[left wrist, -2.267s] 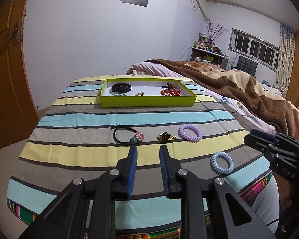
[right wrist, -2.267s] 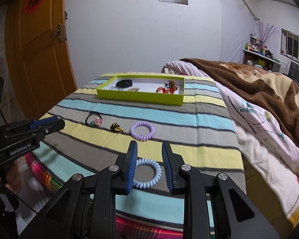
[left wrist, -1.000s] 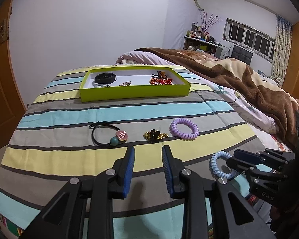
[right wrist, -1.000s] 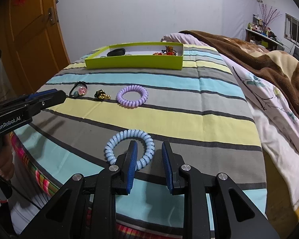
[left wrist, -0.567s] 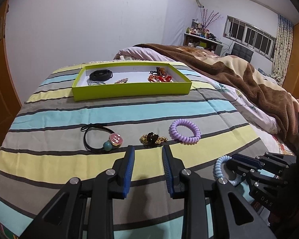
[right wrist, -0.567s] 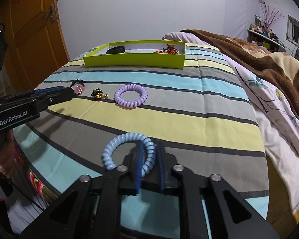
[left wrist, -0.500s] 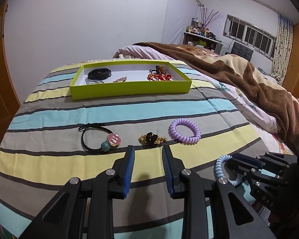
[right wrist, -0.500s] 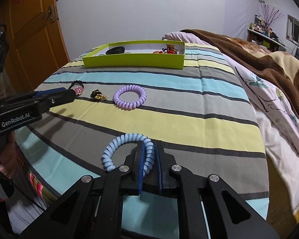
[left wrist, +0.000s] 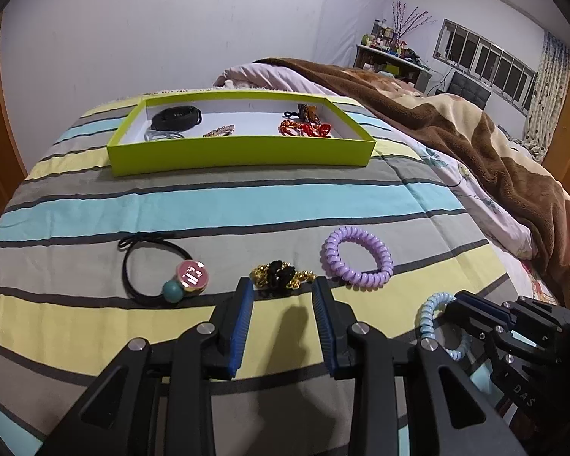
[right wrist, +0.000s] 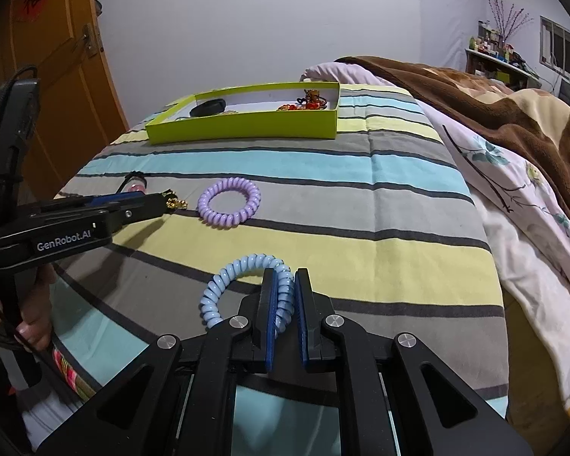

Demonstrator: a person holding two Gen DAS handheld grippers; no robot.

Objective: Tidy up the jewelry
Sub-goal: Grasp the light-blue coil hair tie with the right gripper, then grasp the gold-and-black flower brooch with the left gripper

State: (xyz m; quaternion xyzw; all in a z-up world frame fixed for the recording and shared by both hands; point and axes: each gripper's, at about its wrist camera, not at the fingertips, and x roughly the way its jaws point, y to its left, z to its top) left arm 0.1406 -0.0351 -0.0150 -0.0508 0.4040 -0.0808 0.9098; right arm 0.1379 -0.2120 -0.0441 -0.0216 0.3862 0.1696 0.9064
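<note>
My right gripper [right wrist: 284, 277] is shut on the light blue spiral hair tie [right wrist: 224, 285] and holds it just above the striped cloth; the tie also shows in the left wrist view [left wrist: 427, 311]. My left gripper [left wrist: 283, 288] is open, its tips just short of the gold and black brooch [left wrist: 281, 276]. A black hair tie with a pink disc and teal bead [left wrist: 188, 281] lies to its left, a purple spiral hair tie [left wrist: 359, 258] to its right. The green tray [left wrist: 243, 159] at the back holds several pieces.
The striped cloth [left wrist: 247, 205] covers a raised surface whose near edge drops off by my right gripper. A brown blanket [left wrist: 475, 144] lies on the bed to the right. An orange door [right wrist: 57, 76] stands at the left.
My right gripper closed on the light blue hair tie and lifted it slightly. My left gripper moved forward toward the brooch and stayed open.
</note>
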